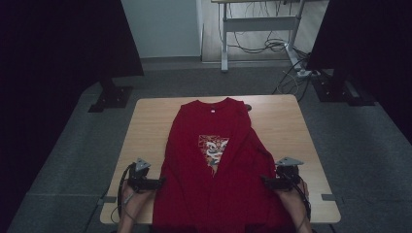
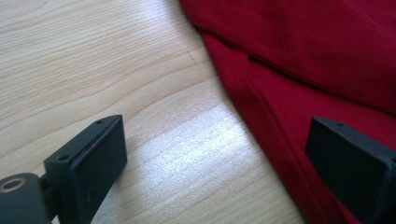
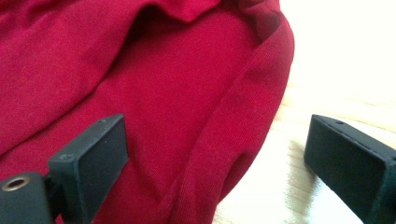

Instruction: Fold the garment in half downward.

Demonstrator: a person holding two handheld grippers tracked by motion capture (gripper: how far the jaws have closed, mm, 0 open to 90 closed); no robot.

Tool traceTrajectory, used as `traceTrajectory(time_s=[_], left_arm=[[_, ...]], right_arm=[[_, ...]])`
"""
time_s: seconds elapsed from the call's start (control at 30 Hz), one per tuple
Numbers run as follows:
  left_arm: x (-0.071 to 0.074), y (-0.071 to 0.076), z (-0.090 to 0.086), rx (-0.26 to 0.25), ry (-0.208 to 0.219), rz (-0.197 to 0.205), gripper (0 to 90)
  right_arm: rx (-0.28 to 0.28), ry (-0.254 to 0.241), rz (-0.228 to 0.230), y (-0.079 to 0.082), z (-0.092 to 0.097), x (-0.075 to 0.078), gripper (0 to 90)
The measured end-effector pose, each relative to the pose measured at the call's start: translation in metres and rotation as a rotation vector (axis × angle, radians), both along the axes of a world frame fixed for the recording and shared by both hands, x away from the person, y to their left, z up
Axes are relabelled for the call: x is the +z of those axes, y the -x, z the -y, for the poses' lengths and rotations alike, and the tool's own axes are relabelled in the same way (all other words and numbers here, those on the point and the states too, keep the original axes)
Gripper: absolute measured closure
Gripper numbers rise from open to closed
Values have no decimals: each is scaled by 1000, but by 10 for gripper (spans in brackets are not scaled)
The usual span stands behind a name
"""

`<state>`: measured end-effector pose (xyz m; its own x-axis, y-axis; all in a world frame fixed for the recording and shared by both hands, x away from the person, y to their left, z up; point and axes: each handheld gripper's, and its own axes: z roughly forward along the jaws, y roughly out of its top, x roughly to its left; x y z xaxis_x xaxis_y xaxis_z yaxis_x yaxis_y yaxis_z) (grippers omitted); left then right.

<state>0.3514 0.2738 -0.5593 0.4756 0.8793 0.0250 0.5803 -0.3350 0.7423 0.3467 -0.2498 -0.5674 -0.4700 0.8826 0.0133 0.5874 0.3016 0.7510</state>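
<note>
A red T-shirt [image 1: 214,165] with a triangular print lies flat on the desk [image 1: 145,126] — collar at 12 o'clock. The left hand-held gripper [image 1: 158,183] at 8 o'clock and the right hand-held gripper [image 1: 265,180] at 4 both gape wide, empty, straddling its side edges.

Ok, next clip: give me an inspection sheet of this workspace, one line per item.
Surface: wooden table, bare at both sides.
Job's things: red shirt lying flat, collar far, hem over the near edge.
Clutter: small dark thing by the collar, too small to tell.
Grippers: left claw and right claw open, one at each side edge of the shirt.
Cables: loose cables on the floor beyond.
Surroundings: dark panels, desk frame.
</note>
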Motion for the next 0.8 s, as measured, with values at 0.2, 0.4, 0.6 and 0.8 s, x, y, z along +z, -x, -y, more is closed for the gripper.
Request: traceTrajectory(time_s=[0.2,0.4,0.6,0.8], left_arm=[[0,0,-1,6,1,-2,53],[0,0,-4,17,3,-2,49],[3,1,-8,10,49,22,72],[3,-8,4,18,29,25,112]], right_arm=[[-108,-12,1,2,37,0,75],[-210,-28,-2,11,73,-1,81],[-215,-28,-1,13,74,-1,85],[-135,-43,52,3,40,7,93]])
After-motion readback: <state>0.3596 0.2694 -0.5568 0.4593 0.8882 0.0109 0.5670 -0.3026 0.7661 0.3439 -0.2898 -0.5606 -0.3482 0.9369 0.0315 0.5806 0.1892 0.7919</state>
